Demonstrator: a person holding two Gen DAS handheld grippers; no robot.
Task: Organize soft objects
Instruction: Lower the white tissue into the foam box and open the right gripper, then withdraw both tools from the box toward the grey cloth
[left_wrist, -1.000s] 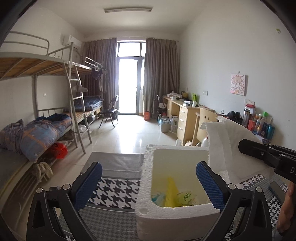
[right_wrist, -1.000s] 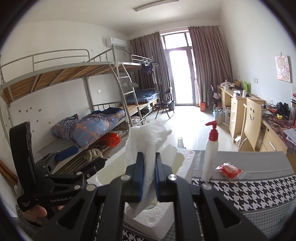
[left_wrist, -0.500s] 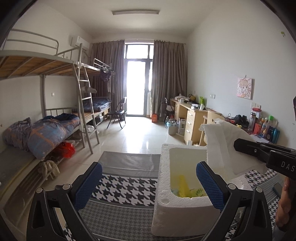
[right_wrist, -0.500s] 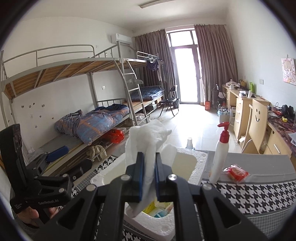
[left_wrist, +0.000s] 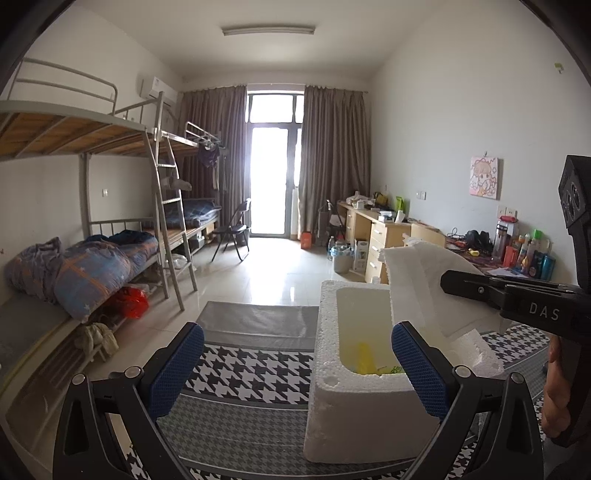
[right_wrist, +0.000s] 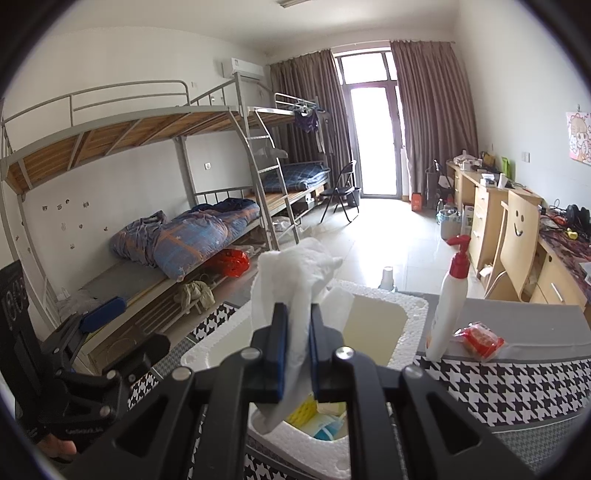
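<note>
White polystyrene box sits on a houndstooth-patterned table cover, open at the top; inside, low down, a yellow item and some pale blue and green packets, too jumbled to name; right gripper clamped narrow on a crumpled white tissue, blue pads pressing it from both sides; tissue bunches above the fingers and a tail hangs below them over the box's near rim; seen from the left wrist view the same tissue is held above the box's right side, the right gripper's black arm reaching in from the right edge; left gripper spread wide, nothing between its blue pads; it hovers over the table cover, the box just beside its right finger; white pump bottle with red top stands upright on the grey strip of cover right of the box; small red wrapped packet lies just beside the bottle; bunk beds along the left wall, desks along the right.
</note>
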